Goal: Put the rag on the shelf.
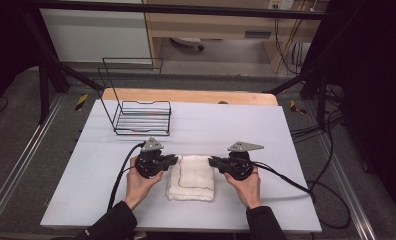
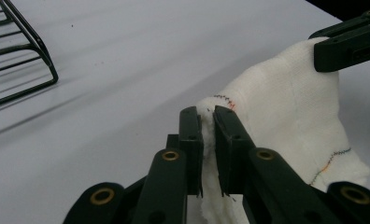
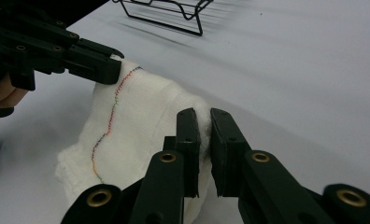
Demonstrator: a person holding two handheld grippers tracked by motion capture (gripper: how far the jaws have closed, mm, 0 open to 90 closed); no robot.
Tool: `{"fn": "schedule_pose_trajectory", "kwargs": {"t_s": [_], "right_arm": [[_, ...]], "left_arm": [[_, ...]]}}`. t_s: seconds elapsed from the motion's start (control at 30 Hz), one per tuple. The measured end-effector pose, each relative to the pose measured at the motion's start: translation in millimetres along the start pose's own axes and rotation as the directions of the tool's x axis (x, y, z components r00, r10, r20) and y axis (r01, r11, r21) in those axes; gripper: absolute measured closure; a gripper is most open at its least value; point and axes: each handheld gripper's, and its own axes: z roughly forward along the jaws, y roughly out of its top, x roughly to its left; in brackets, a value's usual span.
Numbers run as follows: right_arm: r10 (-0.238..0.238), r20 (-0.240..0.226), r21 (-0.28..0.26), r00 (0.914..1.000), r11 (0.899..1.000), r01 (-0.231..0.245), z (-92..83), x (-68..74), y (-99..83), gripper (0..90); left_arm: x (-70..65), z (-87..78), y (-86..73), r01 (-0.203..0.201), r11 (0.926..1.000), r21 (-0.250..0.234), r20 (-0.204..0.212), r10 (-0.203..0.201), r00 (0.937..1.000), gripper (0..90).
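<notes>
A white folded cloth (image 1: 192, 177) with a coloured stitched edge lies in the middle of the white table (image 1: 86, 190). My left gripper (image 1: 175, 159) is shut on the cloth's far left corner, and the fabric (image 2: 286, 112) is pinched between its jaws (image 2: 207, 122). My right gripper (image 1: 211, 161) is shut on the far right corner, where the cloth (image 3: 136, 112) is squeezed between its jaws (image 3: 201, 122). Between the two grips the far edge is lifted a little off the table. Across the cloth, each gripper view shows the other gripper: the right (image 2: 346, 44) and the left (image 3: 75, 58).
A black wire rack (image 1: 141, 114) stands at the back left of the table, also seen as a rack (image 2: 15, 56) and a rack (image 3: 169, 11). A wooden edge (image 1: 186, 95) runs along the table's far side. Cables (image 1: 306, 187) trail off both grippers.
</notes>
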Motion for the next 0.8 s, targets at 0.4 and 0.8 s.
{"fn": "schedule_pose_trajectory", "kwargs": {"t_s": [0.4, 0.8], "right_arm": [[-0.048, 0.020, -0.057, 0.9987, 0.997, 0.049, -13.7, 11.2, 10.3, 82.8], [-0.084, 0.029, -0.112, 0.9960, 0.990, 0.087, -27.1, 22.0, 19.6, 83.0]], "left_arm": [[-6.2, -16.6, 10.0, -0.017, 0.9980, -0.061, -0.005, 0.017, 0.9998, 81.8], [-12.5, -33.2, 18.7, -0.033, 0.9924, -0.119, -0.011, 0.032, 0.9994, 82.0]]}}
